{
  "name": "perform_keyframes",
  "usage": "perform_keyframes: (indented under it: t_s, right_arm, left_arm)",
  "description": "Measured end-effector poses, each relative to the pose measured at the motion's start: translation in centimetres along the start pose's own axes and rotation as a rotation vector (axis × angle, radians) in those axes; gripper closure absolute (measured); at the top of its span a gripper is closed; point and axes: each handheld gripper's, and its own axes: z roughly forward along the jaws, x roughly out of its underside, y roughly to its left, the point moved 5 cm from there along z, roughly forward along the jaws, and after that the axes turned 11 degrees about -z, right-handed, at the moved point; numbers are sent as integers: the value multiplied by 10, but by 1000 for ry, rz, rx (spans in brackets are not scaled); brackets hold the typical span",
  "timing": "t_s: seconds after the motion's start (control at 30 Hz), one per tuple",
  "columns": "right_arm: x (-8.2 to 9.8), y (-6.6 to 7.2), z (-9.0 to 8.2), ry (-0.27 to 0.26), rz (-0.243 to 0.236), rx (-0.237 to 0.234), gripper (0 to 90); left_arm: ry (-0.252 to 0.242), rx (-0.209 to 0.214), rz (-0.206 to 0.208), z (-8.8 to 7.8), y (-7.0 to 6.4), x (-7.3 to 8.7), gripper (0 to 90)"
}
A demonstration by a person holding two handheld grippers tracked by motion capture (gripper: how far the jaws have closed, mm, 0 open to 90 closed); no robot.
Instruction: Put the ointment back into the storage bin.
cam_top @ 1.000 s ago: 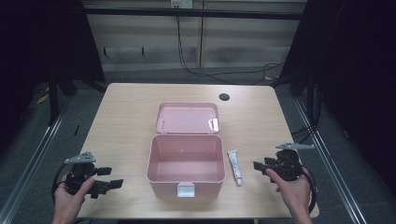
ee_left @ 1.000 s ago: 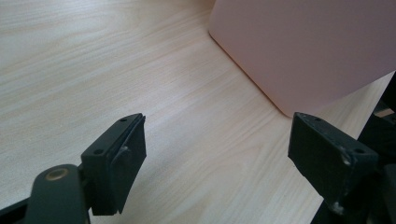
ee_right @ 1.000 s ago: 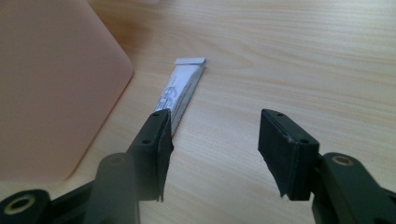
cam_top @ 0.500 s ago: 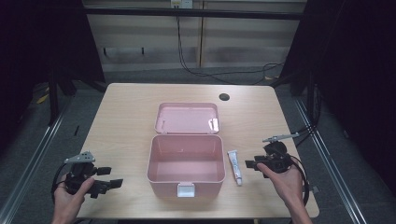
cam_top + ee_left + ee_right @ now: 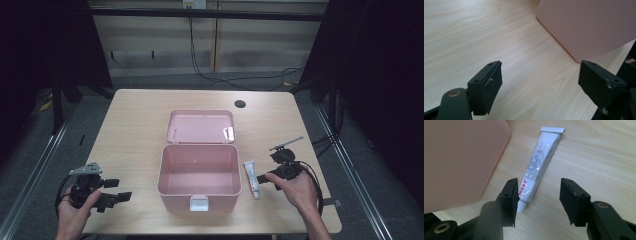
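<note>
Nothing is packed yet, I'd say: the box (image 5: 199, 172) sits open and empty, the tube (image 5: 537, 163) lies beside it between the spread right gripper (image 5: 539, 200), and the left gripper (image 5: 544, 85) waits spread.

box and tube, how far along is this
Done: the pink box lies open, lid back, nothing inside. In hand: the right gripper, open, is at the tube on the table beside the box, not gripping. Left: probably grasping it and boxing it. Left gripper open.
</note>
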Motion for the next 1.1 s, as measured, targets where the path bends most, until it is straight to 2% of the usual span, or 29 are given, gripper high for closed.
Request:
perform_keyframes:
  t_s: [0.33,0.37,0.47,0.53,0.57,0.73,0.93,1.1]
  right_arm:
    - [-9,4,10,106,-13,-2,585]
    - [-11,4,13,120,-7,-3,619]
    - [-14,5,16,140,6,-23,646]
    - [-15,5,17,147,9,-21,651]
    - [-16,5,20,171,11,-21,657]
    - [-20,4,23,191,21,-16,659]
    - [-22,5,34,255,34,0,649]
    - [-24,5,39,276,47,8,654]
  left_arm:
    - [1,-2,3,1,0,0,191]
    - [0,-1,3,0,0,0,191]
    - [0,1,2,0,-1,0,191]
    - [0,1,-1,0,-1,0,191]
    - [2,1,2,0,-1,0,191]
    - [1,2,2,0,-1,0,191]
    - [0,2,1,0,-1,0,191]
    - [2,3,3,0,-1,0,191]
